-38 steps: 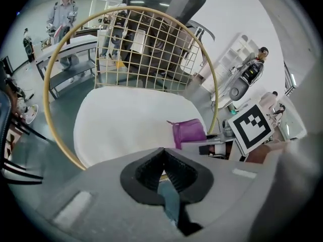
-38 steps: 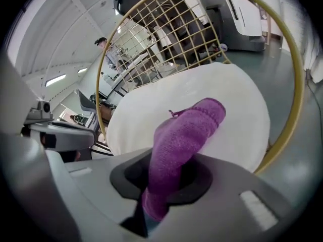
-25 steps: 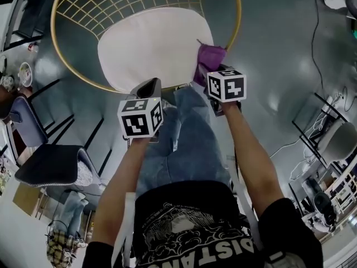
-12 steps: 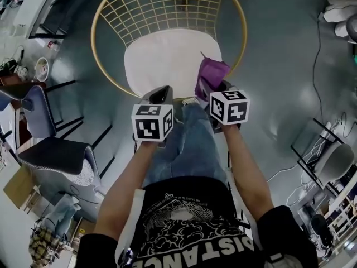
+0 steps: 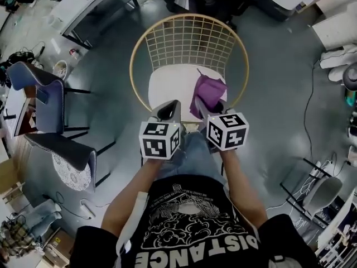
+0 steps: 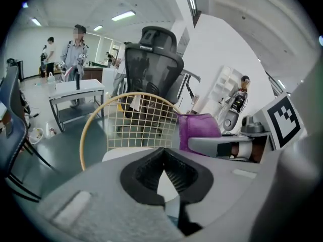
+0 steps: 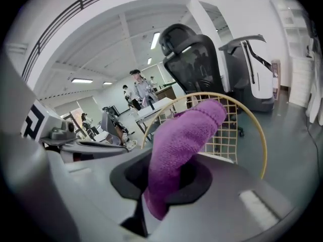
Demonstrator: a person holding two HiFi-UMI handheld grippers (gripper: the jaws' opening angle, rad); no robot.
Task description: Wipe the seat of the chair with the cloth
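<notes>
A chair with a gold wire back [image 5: 187,41] and a white seat [image 5: 170,88] stands in front of me in the head view. My right gripper [image 5: 207,111] is shut on a purple cloth [image 5: 207,92], which hangs over the seat's right side. The same cloth [image 7: 184,140] sticks up from between the jaws in the right gripper view. My left gripper [image 5: 169,111] is held over the seat's near edge, its jaws shut with nothing between them. In the left gripper view the cloth [image 6: 198,130] and the wire back [image 6: 133,122] show ahead.
Two dark chairs [image 5: 53,127] stand at the left. A table [image 5: 95,7] is at the far left and a black office chair [image 6: 154,64] behind the wire chair. Cables and metal frames [image 5: 312,177] lie at the right. People stand far off in the room [image 6: 75,49].
The view has pulled back and the chair now sits smaller and more central. Both grippers have come closer together at the seat's near edge, the cloth still held.
</notes>
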